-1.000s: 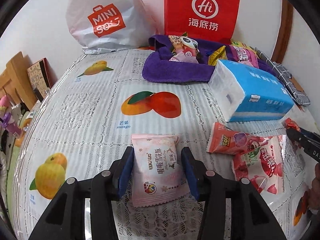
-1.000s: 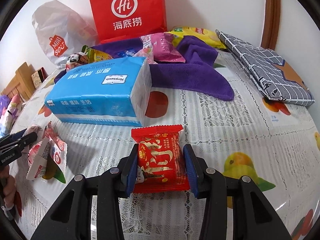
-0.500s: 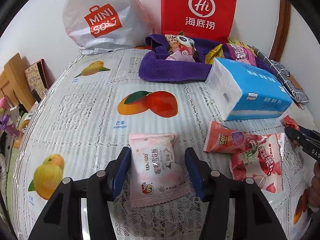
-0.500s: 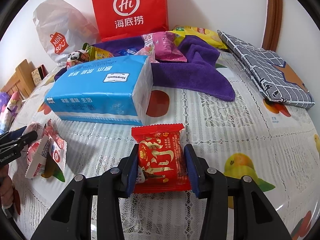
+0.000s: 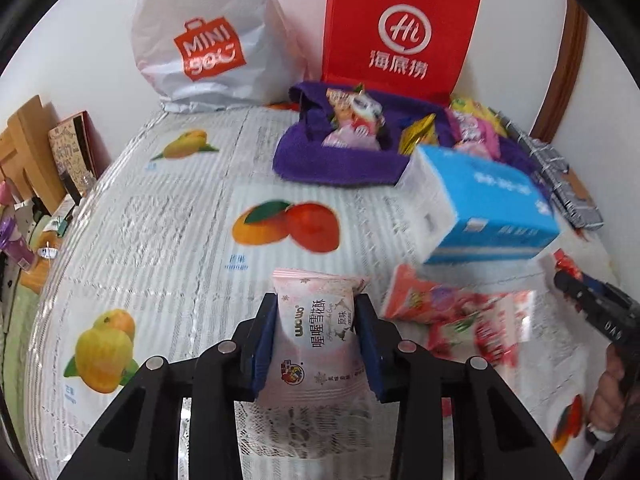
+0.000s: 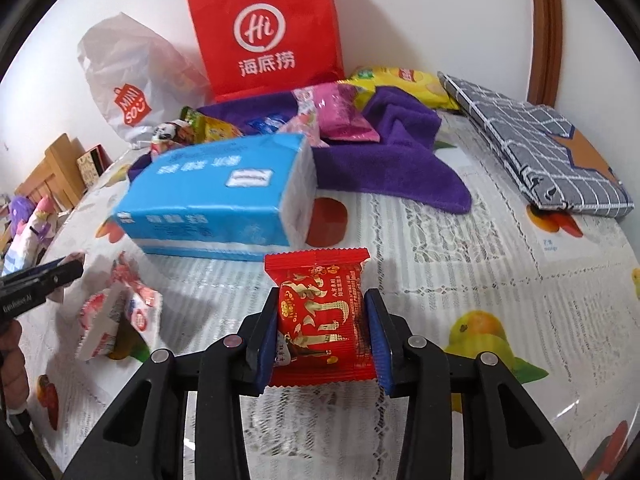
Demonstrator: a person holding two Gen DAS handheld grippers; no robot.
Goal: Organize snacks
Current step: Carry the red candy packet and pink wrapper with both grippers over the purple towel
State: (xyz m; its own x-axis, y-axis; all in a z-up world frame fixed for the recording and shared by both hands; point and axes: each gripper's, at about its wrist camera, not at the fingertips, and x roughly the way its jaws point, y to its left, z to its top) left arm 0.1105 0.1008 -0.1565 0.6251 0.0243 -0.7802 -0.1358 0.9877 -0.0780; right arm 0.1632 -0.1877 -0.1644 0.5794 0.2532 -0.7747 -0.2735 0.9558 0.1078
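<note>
A pale pink snack packet [image 5: 316,344] sits between the blue pads of my left gripper [image 5: 317,302]. The jaws are closing and the pads press its sides. In the right wrist view a red snack packet [image 6: 318,272] is pinched by my right gripper [image 6: 322,304], whose jaws are also closing. Both packets are low over the fruit-print tablecloth [image 5: 168,240]. At the back lies a purple towel [image 5: 332,164] [image 6: 384,176] with several snacks on it. Each gripper shows at the edge of the other's view: the right gripper [image 5: 592,300], the left gripper [image 6: 40,280].
A blue tissue pack [image 5: 480,204] [image 6: 224,196] lies between the grippers and the towel. Red-and-white snack packets [image 5: 460,312] [image 6: 116,316] lie between the two grippers. A red paper bag [image 5: 400,32] and a white plastic bag [image 5: 208,40] stand against the wall. A grey checked cloth [image 6: 536,148] lies at the right.
The left jaws widened a little around the pink packet, then closed onto it. The right jaws squeezed the red packet slightly tighter. Neither hand shifted noticeably.
</note>
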